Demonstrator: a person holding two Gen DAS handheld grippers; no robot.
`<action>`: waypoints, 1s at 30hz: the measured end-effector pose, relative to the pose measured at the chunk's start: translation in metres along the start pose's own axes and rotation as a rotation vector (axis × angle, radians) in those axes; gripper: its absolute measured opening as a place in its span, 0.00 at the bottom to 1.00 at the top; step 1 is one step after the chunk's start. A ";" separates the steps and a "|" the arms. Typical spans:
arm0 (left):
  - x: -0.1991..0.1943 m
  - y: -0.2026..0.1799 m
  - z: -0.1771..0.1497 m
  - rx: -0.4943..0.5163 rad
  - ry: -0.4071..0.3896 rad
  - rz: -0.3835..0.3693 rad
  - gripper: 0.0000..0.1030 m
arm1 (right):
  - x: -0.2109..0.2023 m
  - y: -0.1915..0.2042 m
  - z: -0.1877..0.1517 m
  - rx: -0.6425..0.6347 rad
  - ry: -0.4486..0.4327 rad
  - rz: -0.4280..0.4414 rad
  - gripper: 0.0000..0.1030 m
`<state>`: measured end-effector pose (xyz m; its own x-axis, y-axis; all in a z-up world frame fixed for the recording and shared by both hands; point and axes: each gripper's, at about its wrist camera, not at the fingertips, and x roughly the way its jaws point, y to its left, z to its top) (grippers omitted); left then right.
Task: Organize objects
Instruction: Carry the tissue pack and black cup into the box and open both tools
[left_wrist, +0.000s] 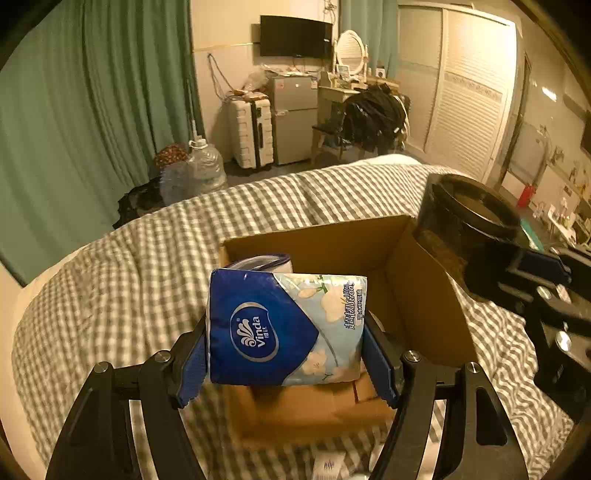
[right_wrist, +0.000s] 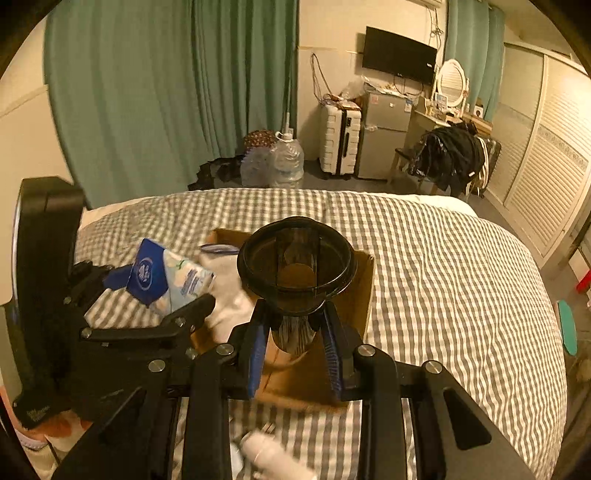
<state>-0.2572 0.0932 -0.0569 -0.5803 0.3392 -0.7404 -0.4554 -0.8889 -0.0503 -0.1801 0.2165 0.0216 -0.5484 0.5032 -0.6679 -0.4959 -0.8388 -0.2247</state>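
1. While the tissue pack (left_wrist: 286, 328) hangs over the near edge of the cardboard box (left_wrist: 417, 295), the left gripper (left_wrist: 284, 354) has its fingers (left_wrist: 380, 365) clenched on the pack's two short sides; soft wrapping like that could squash and slide out, dropping onto the bed (left_wrist: 129, 258) rather than inside.
2. Beside it, the right gripper (right_wrist: 295, 347) grasps a dark tumbler (right_wrist: 295, 266) low on its narrow base, mouth up, above the box's right part. Held so low, I'd judge it could tip or twist in the grip.
3. Both loads aim at one box, which already holds a white item (right_wrist: 229, 299). The two grippers are near each other and might knock together.
4. Standing on a soft checked quilt, the box could shift or lean if either thing is pressed against its wall.
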 end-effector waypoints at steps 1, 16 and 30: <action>0.007 -0.003 0.001 0.010 0.001 -0.006 0.72 | 0.010 -0.005 0.002 0.006 0.006 -0.001 0.27; 0.067 -0.025 -0.015 0.063 0.033 -0.064 0.72 | 0.116 -0.046 0.001 0.048 0.115 0.001 0.27; 0.021 0.000 -0.005 -0.017 0.028 -0.119 0.91 | 0.068 -0.052 0.009 0.110 0.027 0.063 0.62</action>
<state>-0.2659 0.0986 -0.0758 -0.5038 0.4342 -0.7468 -0.5085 -0.8479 -0.1498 -0.1977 0.2960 -0.0060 -0.5635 0.4429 -0.6974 -0.5325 -0.8401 -0.1032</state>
